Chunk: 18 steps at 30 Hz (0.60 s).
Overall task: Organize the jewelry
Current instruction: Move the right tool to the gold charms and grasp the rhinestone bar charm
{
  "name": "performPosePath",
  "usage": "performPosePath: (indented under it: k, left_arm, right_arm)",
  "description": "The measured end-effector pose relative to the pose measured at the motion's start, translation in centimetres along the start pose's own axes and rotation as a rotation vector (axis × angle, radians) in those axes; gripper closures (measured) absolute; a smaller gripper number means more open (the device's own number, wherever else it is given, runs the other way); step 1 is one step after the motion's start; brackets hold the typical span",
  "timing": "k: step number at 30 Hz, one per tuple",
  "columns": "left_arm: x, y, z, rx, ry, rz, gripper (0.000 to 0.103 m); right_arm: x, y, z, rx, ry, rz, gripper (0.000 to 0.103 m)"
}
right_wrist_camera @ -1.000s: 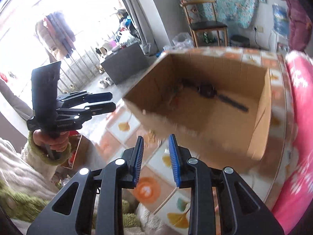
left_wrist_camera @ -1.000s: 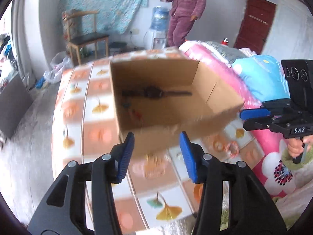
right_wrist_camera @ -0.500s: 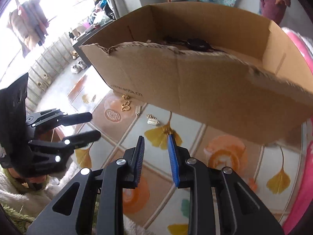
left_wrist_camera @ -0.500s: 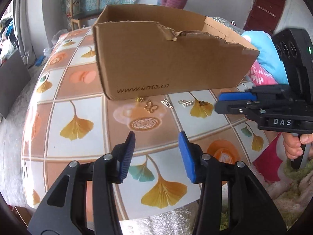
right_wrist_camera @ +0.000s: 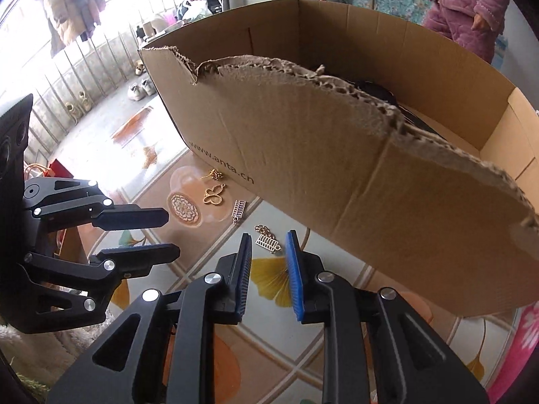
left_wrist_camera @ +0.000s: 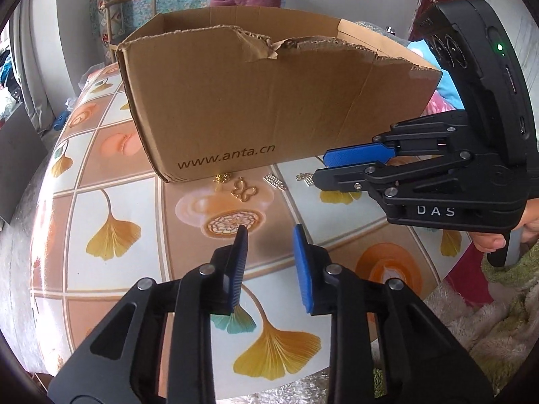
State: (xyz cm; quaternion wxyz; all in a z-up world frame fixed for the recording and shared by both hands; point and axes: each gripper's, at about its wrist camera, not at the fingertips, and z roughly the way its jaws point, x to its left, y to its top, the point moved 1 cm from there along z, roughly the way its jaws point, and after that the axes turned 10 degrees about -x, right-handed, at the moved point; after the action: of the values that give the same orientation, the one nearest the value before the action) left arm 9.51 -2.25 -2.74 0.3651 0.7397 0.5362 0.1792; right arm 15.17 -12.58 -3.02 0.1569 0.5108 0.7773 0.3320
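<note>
A torn cardboard box (right_wrist_camera: pixel 337 155) fills the view ahead of both grippers, its contents mostly hidden. The left gripper (left_wrist_camera: pixel 269 235) and right gripper (right_wrist_camera: pixel 267 240) hang spread and empty. Between the right one's tips lies a gold comb charm (right_wrist_camera: pixel 267 242) — beyond and left, the butterfly pendant (right_wrist_camera: pixel 214 195).

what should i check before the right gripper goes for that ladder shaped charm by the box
1. Right gripper open and holding nothing: ok.
2. Ladder charm lined up between its fingers: ok.
3. Charm lying apart from the butterfly charm: ok.
4. Left gripper open, away from that charm: ok.
5. Cardboard box open on top for the drop: ok.
6. Fingers low enough to pinch a flat charm off the table: cannot tell.
</note>
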Motion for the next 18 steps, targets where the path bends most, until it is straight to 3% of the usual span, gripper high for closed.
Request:
performPosePath:
  k: [8, 11, 18]
  left_arm:
    - [0.6, 0.2, 0.4, 0.007, 0.003, -0.011, 0.078]
    - [0.6, 0.3, 0.4, 0.007, 0.006, -0.013, 0.078]
    - [0.7, 0.3, 0.0, -0.007, 0.010, -0.009, 0.078]
  right_arm:
    - [0.6, 0.0, 2.1, 0.020, 0.002, -0.043, 0.083]
    - [1.0, -0.1, 2.1, 0.022, 0.008, -0.054, 0.094]
    - [1.7, -0.1, 2.1, 0.023, 0.010, -0.038, 0.098]
